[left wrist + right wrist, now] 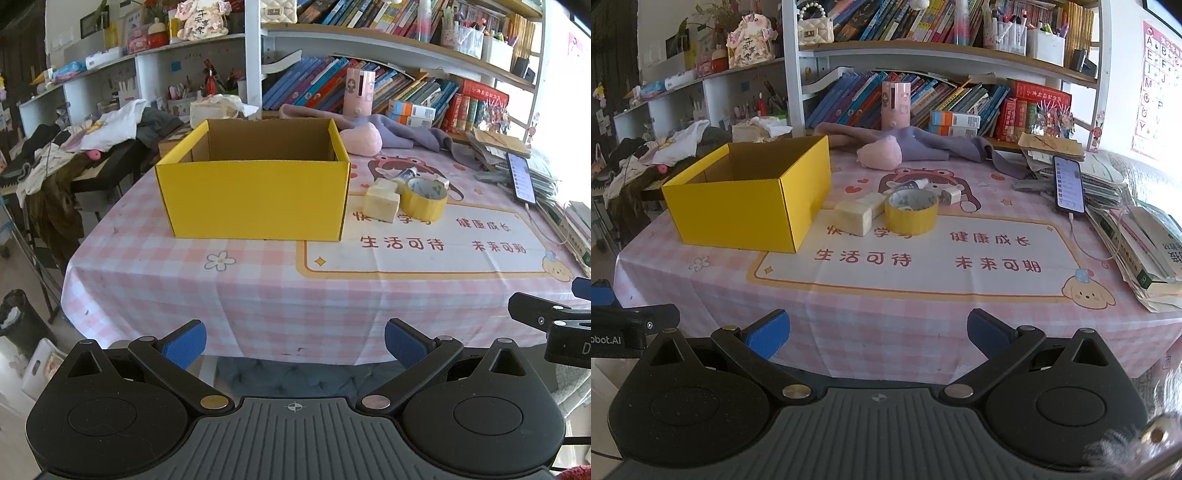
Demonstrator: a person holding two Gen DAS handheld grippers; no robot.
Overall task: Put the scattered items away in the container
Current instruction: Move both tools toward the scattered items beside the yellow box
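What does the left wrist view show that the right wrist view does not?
Left only: the front wall of the open yellow cardboard box face-on, and the black bin on the floor. Right only: the white charger plug behind the tape, and the alphabet poster. Both: the box, the roll of yellow tape, the cream blocks, the phone, and each open tool.

Box (251, 195) floor hidden behind its near wall in both views. Small tube (918, 183) and white plug (951, 194) mostly hidden behind tape (911, 212) in right view; in left view only the tube tip shows, too small to tell. Far block (875, 201) partly hidden by near block (854, 217). Book stack (1145, 251) cut off by right edge. Surface (258, 295) near edge hidden behind tongs. Phone (1069, 183) screen text too small to read.
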